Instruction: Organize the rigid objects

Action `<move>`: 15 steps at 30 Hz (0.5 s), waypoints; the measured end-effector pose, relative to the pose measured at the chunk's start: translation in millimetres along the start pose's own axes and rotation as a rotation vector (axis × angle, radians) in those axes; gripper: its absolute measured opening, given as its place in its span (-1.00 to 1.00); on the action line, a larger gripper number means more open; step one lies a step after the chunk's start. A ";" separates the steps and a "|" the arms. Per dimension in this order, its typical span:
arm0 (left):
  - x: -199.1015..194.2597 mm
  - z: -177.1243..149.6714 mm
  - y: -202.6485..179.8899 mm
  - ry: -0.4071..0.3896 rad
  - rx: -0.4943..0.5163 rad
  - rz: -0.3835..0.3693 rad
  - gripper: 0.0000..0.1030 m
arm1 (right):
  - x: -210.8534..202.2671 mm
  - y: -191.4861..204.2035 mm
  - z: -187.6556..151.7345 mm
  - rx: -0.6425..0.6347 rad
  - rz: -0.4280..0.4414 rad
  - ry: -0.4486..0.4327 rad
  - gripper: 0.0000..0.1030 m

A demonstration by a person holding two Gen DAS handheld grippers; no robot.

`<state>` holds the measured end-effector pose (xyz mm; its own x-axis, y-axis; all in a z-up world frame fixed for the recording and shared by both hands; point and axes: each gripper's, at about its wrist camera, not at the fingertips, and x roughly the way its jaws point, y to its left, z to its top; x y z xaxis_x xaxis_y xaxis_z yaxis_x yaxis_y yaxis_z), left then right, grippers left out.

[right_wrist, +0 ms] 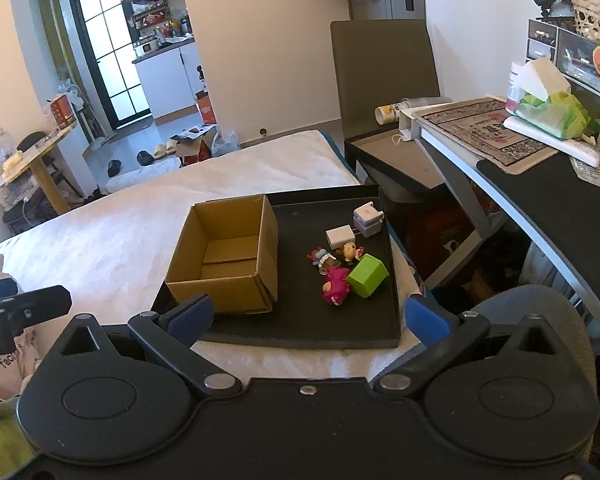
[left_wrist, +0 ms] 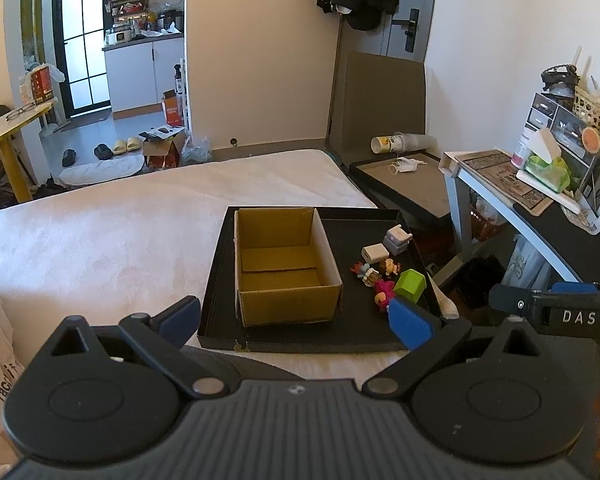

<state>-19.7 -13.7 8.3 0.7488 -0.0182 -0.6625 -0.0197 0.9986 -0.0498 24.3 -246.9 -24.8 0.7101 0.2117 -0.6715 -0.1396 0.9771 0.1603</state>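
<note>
Jaws on my left gripper (left_wrist: 296,322) and right gripper (right_wrist: 306,318) are gaping wide, empty; crowded toys (right_wrist: 336,270) are risking a double grab.

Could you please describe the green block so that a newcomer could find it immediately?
On the bed lies a black tray holding an empty cardboard box. Right of the box sits a cluster of small items; the green block is its only bright green, house-shaped piece, beside a pink toy.

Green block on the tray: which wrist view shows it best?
The right wrist view: the green block lies unobstructed on the black tray. In the left wrist view the left gripper's blue fingertip overlaps its lower edge.
</note>
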 end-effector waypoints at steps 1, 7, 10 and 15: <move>-0.2 -0.3 0.0 0.000 0.002 0.000 0.94 | -0.6 0.2 0.2 -0.002 0.000 -0.001 1.00; -1.4 -0.4 0.3 -0.003 0.001 0.000 0.94 | -3.0 1.1 -0.1 -0.007 -0.006 -0.005 1.00; -2.4 -0.9 0.4 -0.005 0.003 -0.002 0.94 | -4.1 2.1 -0.1 -0.010 -0.006 -0.006 1.00; -2.9 -1.2 0.9 -0.002 0.001 -0.007 0.94 | -6.6 3.1 3.1 -0.009 0.007 -0.003 1.00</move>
<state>-22.7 -12.8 9.3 0.7503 -0.0254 -0.6606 -0.0138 0.9984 -0.0541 21.3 -245.3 -17.7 0.7109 0.2183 -0.6686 -0.1508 0.9758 0.1583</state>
